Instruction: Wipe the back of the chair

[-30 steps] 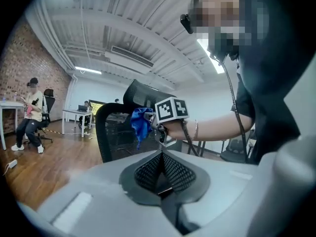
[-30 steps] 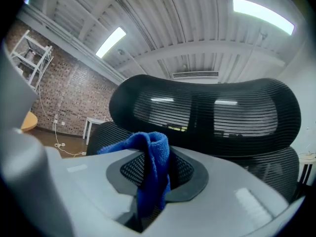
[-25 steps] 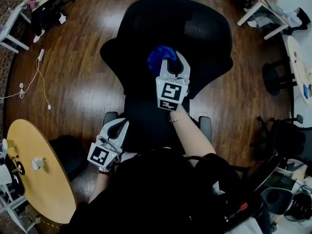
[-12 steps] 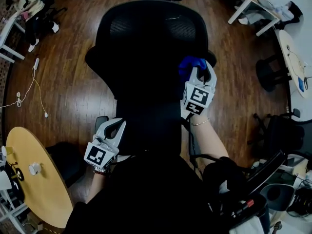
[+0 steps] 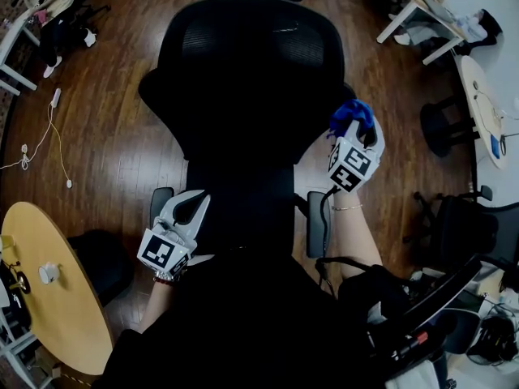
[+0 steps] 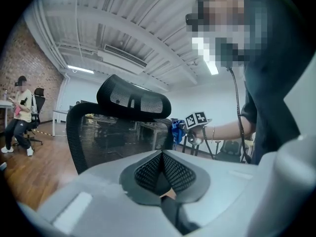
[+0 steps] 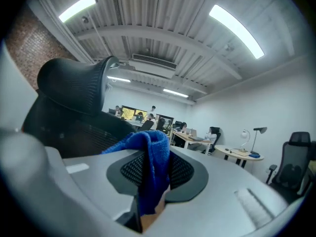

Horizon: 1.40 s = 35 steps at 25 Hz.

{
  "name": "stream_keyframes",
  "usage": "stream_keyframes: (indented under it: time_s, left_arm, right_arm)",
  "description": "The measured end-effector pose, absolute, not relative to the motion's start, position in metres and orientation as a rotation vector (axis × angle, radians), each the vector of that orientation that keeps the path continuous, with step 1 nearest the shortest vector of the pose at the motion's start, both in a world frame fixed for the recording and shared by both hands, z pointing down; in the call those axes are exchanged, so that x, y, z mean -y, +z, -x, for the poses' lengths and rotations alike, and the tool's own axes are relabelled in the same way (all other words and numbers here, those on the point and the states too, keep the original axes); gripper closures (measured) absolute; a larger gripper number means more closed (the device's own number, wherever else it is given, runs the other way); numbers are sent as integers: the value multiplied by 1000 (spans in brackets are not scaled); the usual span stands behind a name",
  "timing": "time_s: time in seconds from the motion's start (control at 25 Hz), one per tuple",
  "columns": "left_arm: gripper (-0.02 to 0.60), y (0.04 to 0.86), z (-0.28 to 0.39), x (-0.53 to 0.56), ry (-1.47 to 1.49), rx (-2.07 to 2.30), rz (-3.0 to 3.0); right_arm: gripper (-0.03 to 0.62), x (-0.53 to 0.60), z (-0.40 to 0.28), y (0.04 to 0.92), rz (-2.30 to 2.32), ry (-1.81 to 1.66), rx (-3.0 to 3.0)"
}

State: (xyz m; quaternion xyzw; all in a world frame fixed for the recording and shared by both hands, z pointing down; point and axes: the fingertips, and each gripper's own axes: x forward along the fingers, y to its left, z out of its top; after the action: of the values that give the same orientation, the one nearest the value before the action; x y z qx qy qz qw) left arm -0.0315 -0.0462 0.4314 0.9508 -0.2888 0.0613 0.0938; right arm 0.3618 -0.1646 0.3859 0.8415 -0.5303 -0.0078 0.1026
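Observation:
A black mesh office chair (image 5: 243, 79) fills the middle of the head view, its back toward me. My right gripper (image 5: 359, 130) is off the right edge of the chair back, shut on a blue cloth (image 5: 350, 112) that bunches above its fingertips. In the right gripper view the cloth (image 7: 150, 162) hangs between the jaws, with the chair's headrest (image 7: 74, 90) to the left. My left gripper (image 5: 193, 199) sits low at the left side of the chair back, shut with nothing in it. The left gripper view looks along the mesh back (image 6: 113, 142) toward the cloth (image 6: 177, 130).
A round wooden table (image 5: 49, 282) stands at lower left. Cables (image 5: 40, 148) lie on the wood floor at the left. Other chairs (image 5: 442, 128) and desks (image 5: 422, 6) crowd the right side. The chair's armrest (image 5: 315, 221) is below my right gripper. A person (image 6: 19, 115) sits far off.
My right gripper has carried the blue cloth rightward from the middle of the chair back to beyond its right edge. The left gripper has hardly moved.

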Motion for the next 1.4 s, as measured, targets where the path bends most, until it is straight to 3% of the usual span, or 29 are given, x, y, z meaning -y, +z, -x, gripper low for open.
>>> stream_keyframes:
  time_s: [0.16,0.56,0.8,1.08,1.4]
  left_arm:
    - [581,427,51,47,134,917,-2790]
    - [581,437,155,57,82,1005,-2712]
    - [581,436,195,56,38,1063,-2657]
    - [581,452,222,55,53,1066,-2589]
    - [581,452,176,62,76,933,-2642]
  right_arm:
    - [511,146,-323,368,-2543,24,1746]
    - [511,205,18,389,-1846,-130,2468]
    - [511,276,133,407,-1696,-190,2516]
    - [511,283,139,406,-1656,-457,2400]
    - [511,274,38,404,-1766,-548,2206]
